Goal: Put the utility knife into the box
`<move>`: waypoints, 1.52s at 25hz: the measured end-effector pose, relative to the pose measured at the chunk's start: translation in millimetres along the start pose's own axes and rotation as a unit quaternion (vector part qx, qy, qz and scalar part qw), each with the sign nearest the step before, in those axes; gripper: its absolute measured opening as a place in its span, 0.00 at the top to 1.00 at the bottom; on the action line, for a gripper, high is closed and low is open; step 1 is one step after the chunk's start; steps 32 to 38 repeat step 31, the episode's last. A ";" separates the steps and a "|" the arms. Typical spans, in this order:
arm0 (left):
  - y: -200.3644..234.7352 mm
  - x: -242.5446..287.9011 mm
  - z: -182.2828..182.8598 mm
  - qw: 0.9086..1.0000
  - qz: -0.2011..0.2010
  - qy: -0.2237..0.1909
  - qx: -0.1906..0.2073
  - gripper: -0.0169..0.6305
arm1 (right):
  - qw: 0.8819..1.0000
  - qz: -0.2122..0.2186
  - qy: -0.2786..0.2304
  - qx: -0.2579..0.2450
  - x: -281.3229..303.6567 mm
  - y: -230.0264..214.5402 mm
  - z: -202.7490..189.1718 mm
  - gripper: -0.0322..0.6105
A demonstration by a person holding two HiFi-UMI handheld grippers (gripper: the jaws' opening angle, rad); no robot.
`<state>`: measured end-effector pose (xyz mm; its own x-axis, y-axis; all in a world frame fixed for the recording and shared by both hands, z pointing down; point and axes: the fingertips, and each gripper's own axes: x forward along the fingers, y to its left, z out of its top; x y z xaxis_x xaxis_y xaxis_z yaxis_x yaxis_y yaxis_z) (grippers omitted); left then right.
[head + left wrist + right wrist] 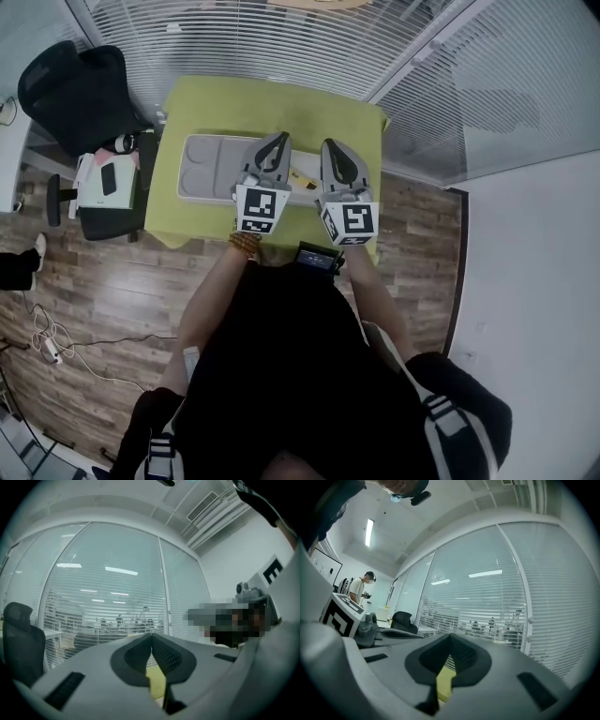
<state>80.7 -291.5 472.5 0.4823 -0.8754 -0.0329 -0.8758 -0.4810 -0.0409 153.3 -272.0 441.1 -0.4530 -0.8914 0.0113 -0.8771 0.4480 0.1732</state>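
Both tongs are closed tip to tip on nothing; the left tongs and the right tongs are held level, side by side, above the near half of the green tabletop. The knife shows only as a yellow sliver in the gap between them, low down at the right end of the grey box; whether it lies inside that end, on the rim or just beside it I cannot tell.

Risks, as I judge them: the tongs hide most of the knife from above, so a reach made half blind could nudge it away instead of straddling it; it looks slim and flat, so pads closing too high may slip off it; with the tongs this close together, opening one could knock the other.

The visible piece seems to run roughly across the picture, dipping slightly to the right; which end carries the blade is hidden.
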 end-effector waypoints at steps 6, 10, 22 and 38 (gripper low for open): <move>-0.9 1.4 -2.3 1.000 -0.001 0.003 -0.003 0.95 | 1.000 0.002 0.009 0.002 0.6 -3.3 -5.0 0.95; 0.2 2.8 -3.9 1.000 0.001 0.006 -0.004 0.95 | 1.000 0.002 0.014 0.006 1.5 -5.4 -7.8 0.95; -2.1 3.3 -10.5 1.000 -0.005 0.015 0.006 0.95 | 1.000 -0.001 0.021 0.016 1.6 -8.9 -18.3 0.95; -2.6 8.5 -11.2 1.000 -0.008 0.016 0.007 0.95 | 0.999 -0.004 0.032 0.013 1.7 -18.5 -27.3 0.95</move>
